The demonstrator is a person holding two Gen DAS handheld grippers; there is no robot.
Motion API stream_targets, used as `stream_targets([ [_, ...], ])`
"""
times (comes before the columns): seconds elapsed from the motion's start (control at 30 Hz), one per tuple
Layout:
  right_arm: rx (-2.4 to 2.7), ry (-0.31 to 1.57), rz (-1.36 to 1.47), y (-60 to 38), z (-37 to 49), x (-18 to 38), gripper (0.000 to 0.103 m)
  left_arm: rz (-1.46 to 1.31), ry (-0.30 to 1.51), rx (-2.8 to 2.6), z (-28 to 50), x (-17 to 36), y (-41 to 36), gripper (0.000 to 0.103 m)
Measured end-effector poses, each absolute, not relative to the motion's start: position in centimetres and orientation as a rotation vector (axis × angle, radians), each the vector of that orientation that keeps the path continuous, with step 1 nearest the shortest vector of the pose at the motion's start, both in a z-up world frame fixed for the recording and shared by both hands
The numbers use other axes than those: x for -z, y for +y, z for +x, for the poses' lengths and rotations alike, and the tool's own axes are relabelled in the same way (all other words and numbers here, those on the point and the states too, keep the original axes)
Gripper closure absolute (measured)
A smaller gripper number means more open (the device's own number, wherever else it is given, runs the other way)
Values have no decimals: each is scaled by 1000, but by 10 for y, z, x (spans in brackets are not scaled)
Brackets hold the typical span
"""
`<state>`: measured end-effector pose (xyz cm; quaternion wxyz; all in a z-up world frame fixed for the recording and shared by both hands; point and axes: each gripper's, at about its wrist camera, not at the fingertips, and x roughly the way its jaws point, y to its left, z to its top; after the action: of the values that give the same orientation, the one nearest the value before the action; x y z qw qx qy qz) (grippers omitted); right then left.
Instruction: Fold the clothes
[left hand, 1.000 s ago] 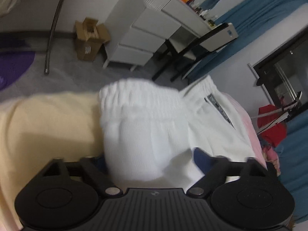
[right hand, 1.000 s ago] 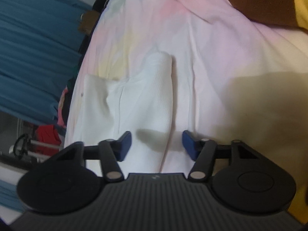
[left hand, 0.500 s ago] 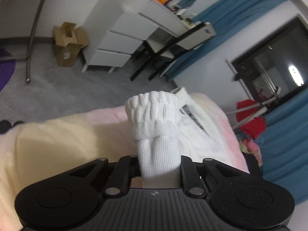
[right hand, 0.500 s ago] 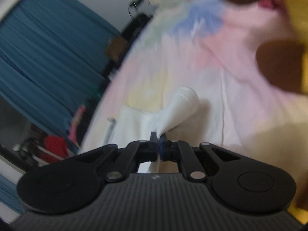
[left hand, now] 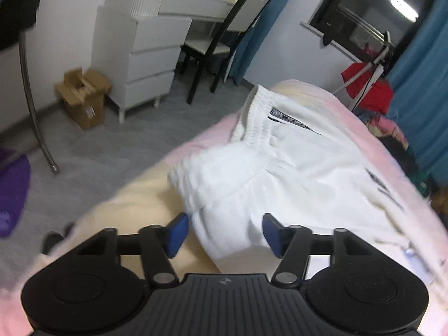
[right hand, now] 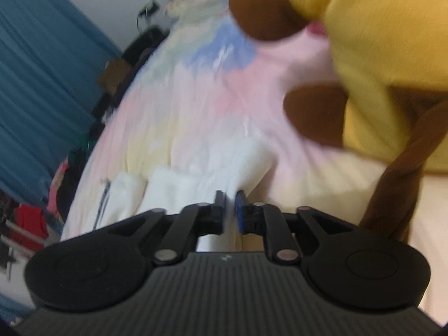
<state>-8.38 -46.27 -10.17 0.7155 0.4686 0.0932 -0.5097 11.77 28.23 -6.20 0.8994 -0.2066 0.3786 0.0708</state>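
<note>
Folding white trousers [left hand: 294,173] on the bed [left hand: 330,98]. Judgement: release both ends together so the fold lands square.

My left gripper [left hand: 222,233] has just opened wide, cloth between but untouched. My right gripper [right hand: 230,208] has just parted slightly; narrow gap, fabric there, grip unclear.

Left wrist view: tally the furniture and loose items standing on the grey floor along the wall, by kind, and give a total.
White drawer unit: 1
Black chair: 1
Cardboard box: 1
Total: 3
</note>
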Motion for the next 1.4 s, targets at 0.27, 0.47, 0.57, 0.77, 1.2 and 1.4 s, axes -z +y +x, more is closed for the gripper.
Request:
stream_targets([
  [0.27,967,39,936,-455,-51,69,33,-148,628,-17,103,24,221,21],
  [0.47,580,246,1204,-483,65,130,38,-56,699,155,161,53,106,23],
  [0.57,606,300,1258,-504,94,171,52,73,709,268,182,71,36,23],
  [0.77,616,251,1246,-546,117,193,68,327,711,442,223,112,-79,24],
  [1.2,641,114,1067,-553,130,177,98,448,652,596,303,133,-125,93],
  [1.4,718,73,1033,-549,107,148,98,284,612,686,282,88,-74,96],
])
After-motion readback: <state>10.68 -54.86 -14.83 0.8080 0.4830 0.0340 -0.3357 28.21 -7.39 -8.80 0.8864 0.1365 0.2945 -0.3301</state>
